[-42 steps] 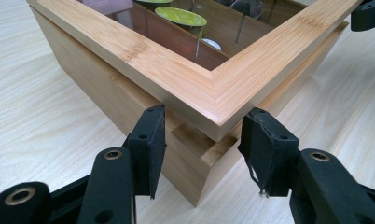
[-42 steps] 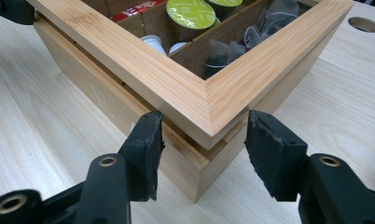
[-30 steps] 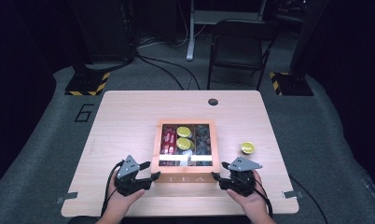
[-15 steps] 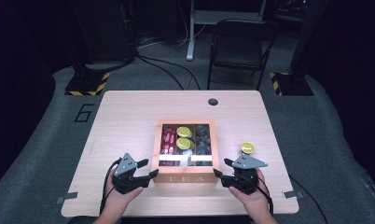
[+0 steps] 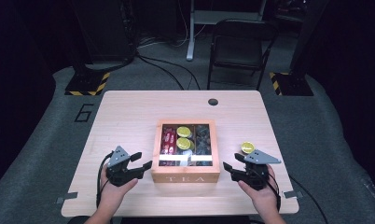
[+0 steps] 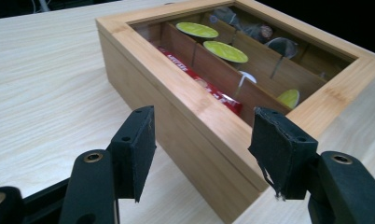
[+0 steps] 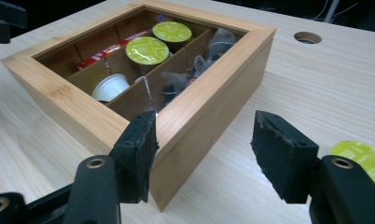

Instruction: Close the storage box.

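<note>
A square wooden tea box point(image 5: 185, 148) stands near the middle of the counter point(image 5: 129, 116), a little toward the 6 o'clock edge. It is of pale bamboo-like wood with a visible grain, and its front wall carries the letters TEA. The top is a wide flat frame around a clear window, which shows thin wooden dividers inside. In the left compartment lie red packets point(image 6: 199, 81) with white print. In the middle compartment sit two round capsules with yellow-green foil lids point(image 7: 147, 50), and a white capsule point(image 7: 110, 87) lies toward the 6 o'clock end. In the right compartment are dark, crumpled sachets point(image 7: 213, 46); what they contain I cannot tell.

One more yellow-green capsule point(image 5: 247, 147) lies on the counter at 3 o'clock of the box, apart from it, just beside the right tool.

The left tool point(image 5: 147, 165) is at 8 o'clock of the box, held in the person's left hand point(image 5: 112, 193). Its black jaws stand wide apart and released, and in the left gripper view the near corner of the box sits between them, not touched. The jaw pads point(image 6: 140, 147) are matt black and blocky, with a frayed edge on one.

The right tool point(image 5: 227, 166) is at 4 o'clock of the box, in the right hand point(image 5: 260, 196), also released with jaws wide apart and aimed at the box corner.

The counter is smooth light wood with a round hole point(image 5: 212, 101) near the 12 o'clock edge. Beyond it stands a dark folding chair point(image 5: 239, 49) on grey floor.
</note>
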A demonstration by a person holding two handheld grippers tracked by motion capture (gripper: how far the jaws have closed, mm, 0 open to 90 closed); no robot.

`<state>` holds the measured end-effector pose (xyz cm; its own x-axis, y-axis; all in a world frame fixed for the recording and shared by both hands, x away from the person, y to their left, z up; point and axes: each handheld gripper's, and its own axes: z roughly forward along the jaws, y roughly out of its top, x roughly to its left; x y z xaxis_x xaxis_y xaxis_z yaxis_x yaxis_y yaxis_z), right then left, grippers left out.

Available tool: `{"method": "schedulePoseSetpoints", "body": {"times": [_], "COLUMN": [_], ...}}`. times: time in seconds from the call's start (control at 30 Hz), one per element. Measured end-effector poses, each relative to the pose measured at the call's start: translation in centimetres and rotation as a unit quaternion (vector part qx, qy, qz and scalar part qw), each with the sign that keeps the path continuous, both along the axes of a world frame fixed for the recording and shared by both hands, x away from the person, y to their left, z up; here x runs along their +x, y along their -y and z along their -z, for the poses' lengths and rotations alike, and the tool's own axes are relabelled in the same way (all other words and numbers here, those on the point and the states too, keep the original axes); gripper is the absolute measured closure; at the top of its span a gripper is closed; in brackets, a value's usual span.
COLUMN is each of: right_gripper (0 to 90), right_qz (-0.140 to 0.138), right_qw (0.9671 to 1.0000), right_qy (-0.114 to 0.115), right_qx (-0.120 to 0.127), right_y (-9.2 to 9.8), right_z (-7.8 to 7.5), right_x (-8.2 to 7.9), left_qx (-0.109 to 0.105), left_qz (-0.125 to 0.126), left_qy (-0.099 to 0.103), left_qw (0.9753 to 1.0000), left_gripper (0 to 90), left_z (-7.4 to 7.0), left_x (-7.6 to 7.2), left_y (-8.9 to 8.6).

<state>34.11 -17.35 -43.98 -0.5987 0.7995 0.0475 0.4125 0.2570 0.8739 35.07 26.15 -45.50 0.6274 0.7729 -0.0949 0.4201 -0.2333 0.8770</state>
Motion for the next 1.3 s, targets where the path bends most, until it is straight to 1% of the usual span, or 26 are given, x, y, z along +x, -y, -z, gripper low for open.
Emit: {"method": "schedulePoseSetpoints", "body": {"times": [0.03,0.07,0.13,0.17,0.23,0.3,0.33,0.37,0.43,0.53,0.63,0.77,0.83,0.9,0.93,1.0,1.1,1.2,1.27,1.3], "right_gripper": [39.7,39.7,39.7,39.7,39.7,39.7,39.7,39.7,39.7,39.7,39.8,39.8,39.9,39.8,39.8,39.9,39.8,39.8,39.8,39.8], "right_qz": [-0.001,0.005,0.009,0.009,0.011,0.013,0.014,0.015,0.014,0.013,0.02,0.03,0.038,0.043,0.046,0.052,0.06,0.059,0.061,0.06], "right_qw": [1.0,1.0,0.9999,0.9999,0.9998,0.9998,0.9997,0.9996,0.9995,0.9993,0.9992,0.9988,0.9985,0.9985,0.9983,0.998,0.9972,0.997,0.9969,0.9969], "right_qy": [0.002,0.001,0.0,0.001,-0.001,-0.002,-0.003,-0.002,0.0,-0.001,-0.009,-0.017,-0.019,-0.021,-0.022,-0.028,-0.039,-0.048,-0.046,-0.046], "right_qx": [-0.003,-0.004,-0.009,-0.01,-0.013,-0.017,-0.02,-0.022,-0.03,-0.035,-0.034,-0.035,-0.034,-0.027,-0.029,-0.023,-0.02,-0.018,-0.021,-0.024], "right_y": [0.1,0.2,0.4,0.4,0.6,0.7,0.8,0.8,0.9,1.0,1.2,1.7,1.9,2.2,2.4,2.7,3.0,3.1,2.9,2.9], "right_z": [0.0,0.1,0.2,0.3,0.4,0.6,0.6,0.7,0.9,1.2,1.7,2.2,2.2,2.3,2.4,2.6,2.9,3.1,3.2,3.2], "right_x": [0.1,0.1,0.2,0.3,0.4,0.5,0.6,0.6,0.7,0.8,1.0,1.3,1.4,1.5,1.6,1.7,1.8,1.9,1.8,1.8], "left_qx": [0.001,0.0,0.014,0.017,0.02,0.015,0.007,0.005,0.003,-0.002,-0.007,-0.005,-0.007,-0.008,-0.011,-0.016,-0.021,-0.015,-0.014,-0.013], "left_qz": [0.0,0.0,0.001,-0.002,-0.003,-0.01,-0.019,-0.019,-0.022,-0.029,-0.033,-0.034,-0.033,-0.038,-0.039,-0.039,-0.039,-0.032,-0.033,-0.033], "left_qy": [0.001,0.0,0.005,0.008,0.005,0.002,0.003,-0.003,-0.004,-0.004,-0.009,-0.009,-0.015,-0.018,-0.019,-0.026,-0.032,-0.034,-0.033,-0.029], "left_qw": [1.0,1.0,0.9999,0.9998,0.9998,0.9998,0.9998,0.9998,0.9997,0.9996,0.9994,0.9993,0.9993,0.9991,0.999,0.9988,0.9985,0.9988,0.9988,0.9989], "left_gripper": [40.3,40.3,40.3,40.3,40.2,40.2,40.2,40.3,40.3,40.3,40.3,40.3,40.2,40.3,40.2,40.2,40.2,40.0,39.5,39.0], "left_z": [0.1,0.1,0.3,0.4,0.6,0.9,1.0,1.1,1.2,1.3,1.5,1.6,1.7,1.8,1.8,1.8,2.0,2.0,2.0,2.0], "left_x": [0.2,0.2,0.4,0.4,0.5,0.6,0.6,0.6,0.6,0.7,0.7,0.8,1.0,1.2,1.2,1.4,1.5,1.7,1.7,1.7], "left_y": [-0.1,-0.2,-0.5,-0.6,-1.0,-1.4,-1.5,-1.7,-2.0,-2.4,-2.6,-2.7,-2.7,-2.7,-2.7,-2.8,-2.5,-2.3,-2.2,-2.1]}}
